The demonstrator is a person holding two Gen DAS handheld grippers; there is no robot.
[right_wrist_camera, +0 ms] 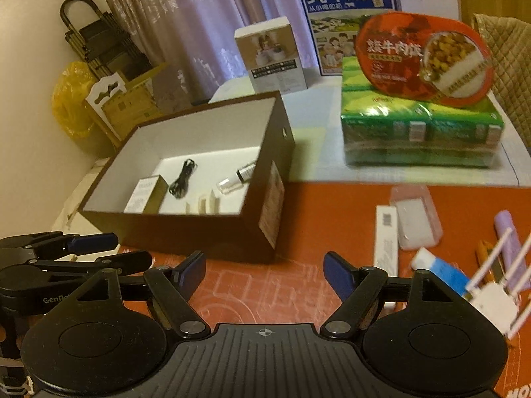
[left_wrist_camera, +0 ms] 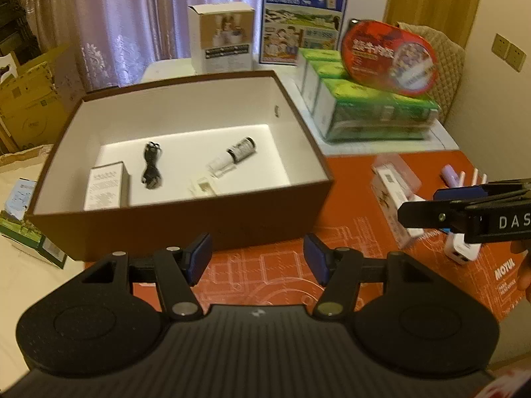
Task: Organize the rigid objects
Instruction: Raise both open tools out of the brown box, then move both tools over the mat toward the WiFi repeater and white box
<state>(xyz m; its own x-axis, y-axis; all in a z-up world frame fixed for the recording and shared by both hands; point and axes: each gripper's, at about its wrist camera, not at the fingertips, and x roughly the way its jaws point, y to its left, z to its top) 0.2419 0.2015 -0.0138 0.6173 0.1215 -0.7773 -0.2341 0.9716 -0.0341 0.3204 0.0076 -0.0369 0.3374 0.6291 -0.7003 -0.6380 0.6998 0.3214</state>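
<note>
A brown open box (left_wrist_camera: 186,219) (right_wrist_camera: 186,229) with a white inside stands on the orange mat. In it lie a small white carton (left_wrist_camera: 106,185) (right_wrist_camera: 142,195), a black cable (left_wrist_camera: 152,165) (right_wrist_camera: 182,179), a small bottle (left_wrist_camera: 234,156) (right_wrist_camera: 235,179) and small white pieces (left_wrist_camera: 202,189) (right_wrist_camera: 207,204). My left gripper (left_wrist_camera: 257,260) is open and empty, just in front of the box. My right gripper (right_wrist_camera: 264,273) is open and empty above the mat, right of the box. Loose items lie right of it: a long white box (right_wrist_camera: 385,235), a clear case (right_wrist_camera: 416,219), a purple tube (right_wrist_camera: 509,232), a white router (right_wrist_camera: 494,298).
Green drink packs (left_wrist_camera: 375,116) (right_wrist_camera: 418,132) with a red meal tray (left_wrist_camera: 388,56) (right_wrist_camera: 421,56) on top stand at the back right. A milk carton box (left_wrist_camera: 302,16) (right_wrist_camera: 345,16) and a white box (left_wrist_camera: 222,39) (right_wrist_camera: 275,56) stand behind. Cardboard boxes (left_wrist_camera: 30,99) are at the left.
</note>
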